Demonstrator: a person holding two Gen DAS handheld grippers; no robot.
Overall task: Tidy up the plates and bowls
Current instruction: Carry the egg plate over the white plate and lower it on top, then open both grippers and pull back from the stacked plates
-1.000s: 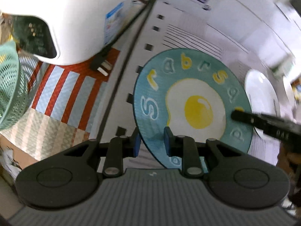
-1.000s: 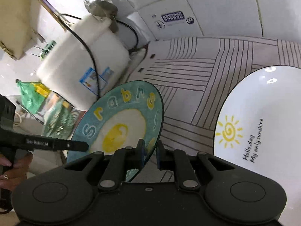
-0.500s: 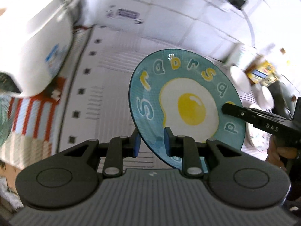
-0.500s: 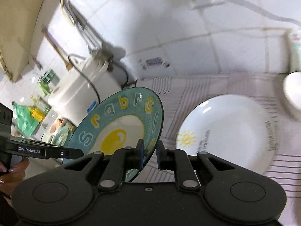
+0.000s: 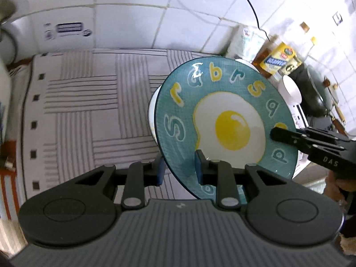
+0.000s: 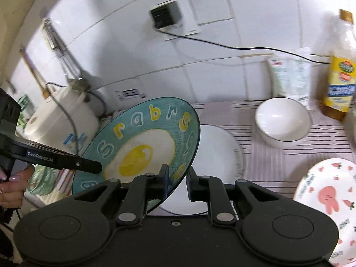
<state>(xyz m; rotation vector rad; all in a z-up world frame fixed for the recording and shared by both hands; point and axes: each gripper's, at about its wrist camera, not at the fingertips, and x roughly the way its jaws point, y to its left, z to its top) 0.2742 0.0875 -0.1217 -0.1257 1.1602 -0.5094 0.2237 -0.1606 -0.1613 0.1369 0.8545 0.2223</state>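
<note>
Both grippers hold a teal plate (image 5: 224,124) with a fried-egg picture and letters, lifted and tilted above the counter. My left gripper (image 5: 179,170) is shut on its near-left rim. My right gripper (image 6: 176,181) is shut on its opposite rim; the plate also shows in the right wrist view (image 6: 144,146). Under the teal plate lies a large white plate (image 6: 222,155), mostly hidden in the left wrist view (image 5: 152,115). A white bowl (image 6: 281,120) stands behind it. A white plate with pink prints (image 6: 327,200) lies at the right.
A striped mat (image 5: 84,111) covers the counter. A white rice cooker (image 6: 60,122) stands at the left by the tiled wall. An oil bottle (image 6: 340,84) and a plastic pack (image 6: 291,77) stand at the back right. A dark pan (image 5: 318,93) sits on the stove.
Both grippers carried the teal plate rightward, away from the rice cooker, until it hangs over the large white plate. The bowl, the bottle and the pink-print plate came into view.
</note>
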